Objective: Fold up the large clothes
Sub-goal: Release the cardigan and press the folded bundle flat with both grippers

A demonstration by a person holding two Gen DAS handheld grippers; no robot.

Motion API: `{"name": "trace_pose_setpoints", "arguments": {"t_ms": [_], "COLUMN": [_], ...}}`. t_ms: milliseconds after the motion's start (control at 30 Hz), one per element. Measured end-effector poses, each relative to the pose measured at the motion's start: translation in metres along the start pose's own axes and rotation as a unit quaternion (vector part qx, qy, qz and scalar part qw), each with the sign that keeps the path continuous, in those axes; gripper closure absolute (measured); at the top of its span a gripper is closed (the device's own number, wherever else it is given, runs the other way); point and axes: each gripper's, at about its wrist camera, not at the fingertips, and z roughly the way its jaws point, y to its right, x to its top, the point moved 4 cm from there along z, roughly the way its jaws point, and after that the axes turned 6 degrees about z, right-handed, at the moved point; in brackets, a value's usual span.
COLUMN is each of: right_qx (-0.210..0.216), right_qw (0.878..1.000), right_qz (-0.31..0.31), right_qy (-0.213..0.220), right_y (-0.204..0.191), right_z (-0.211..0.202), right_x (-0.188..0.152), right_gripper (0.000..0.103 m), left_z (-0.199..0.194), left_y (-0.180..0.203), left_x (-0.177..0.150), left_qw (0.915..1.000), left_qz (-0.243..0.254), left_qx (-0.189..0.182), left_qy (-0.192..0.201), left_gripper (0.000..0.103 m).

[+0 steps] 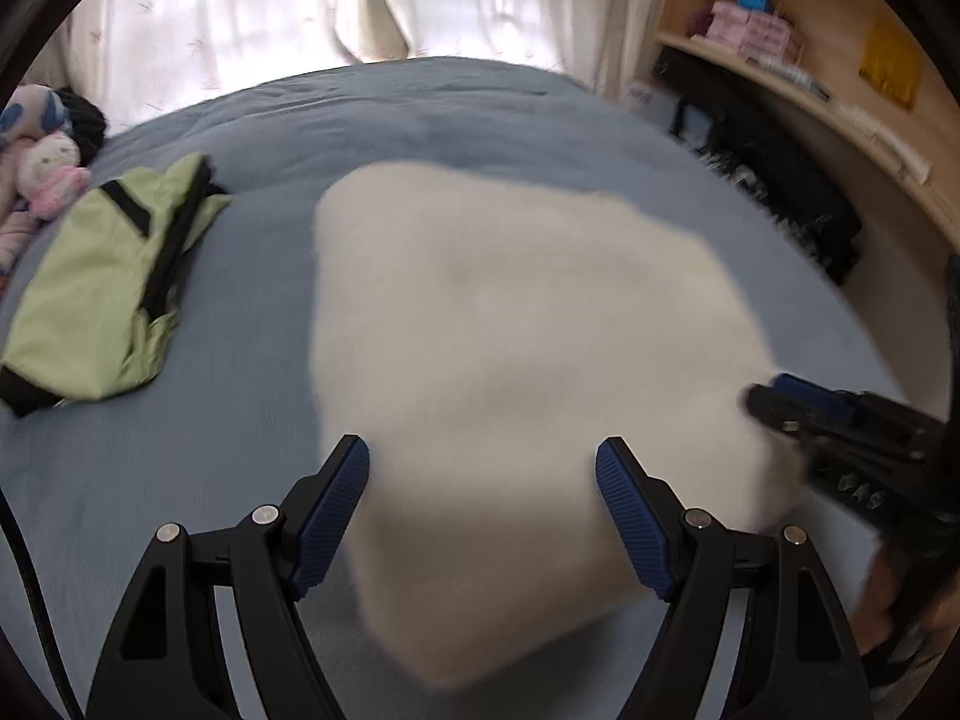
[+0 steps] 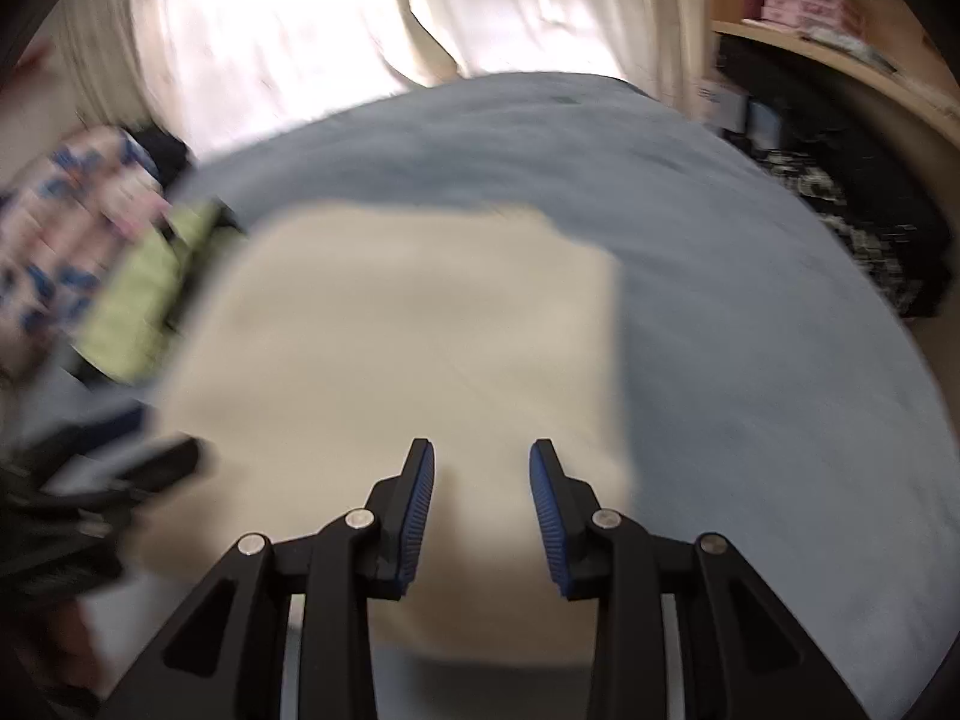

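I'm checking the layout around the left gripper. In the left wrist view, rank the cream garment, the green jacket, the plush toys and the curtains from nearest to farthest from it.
1. Cream garment: directly under and ahead of the left gripper, whose jaws stand open.
2. Green jacket: folded, on the left of the bed.
3. Plush toys: far left edge, beyond the jacket.
4. Curtains: behind the bed, at the top.

Daylight enters through the curtains [image 1: 252, 18], overexposed in places. Motion blur throughout, heaviest in the right wrist view. Fisheye bends the edges.
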Motion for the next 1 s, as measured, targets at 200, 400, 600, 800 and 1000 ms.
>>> {"name": "trace_pose_setpoints", "arguments": {"t_ms": [200,400,600,800,1000], "right_qx": [0.01,0.008,0.019,0.026,0.043], "right_qw": [0.999,0.999,0.998,0.999,0.998], "right_qz": [0.037,0.052,0.062,0.046,0.035], "right_qy": [0.005,-0.003,-0.004,-0.01,-0.024], "right_y": [0.019,0.017,0.011,-0.005,-0.02], "right_z": [-0.019,-0.032,-0.055,-0.073,-0.088], "right_x": [-0.009,-0.02,-0.033,-0.057,-0.079], "right_gripper": [0.079,0.077,0.069,0.064,0.052], "left_z": [-0.006,-0.022,-0.046,-0.07,-0.092], "left_y": [-0.021,-0.019,-0.014,-0.008,-0.011], "left_x": [-0.023,-0.028,-0.037,-0.055,-0.075], "left_qw": [0.9984,0.999,0.999,0.9989,0.9978], "left_qz": [-0.049,-0.041,-0.042,-0.033,-0.044], "left_qx": [-0.027,-0.006,-0.003,0.02,0.026], "left_qy": [-0.013,-0.016,-0.017,-0.027,-0.043], "left_gripper": [0.026,0.026,0.026,0.026,0.026]}}
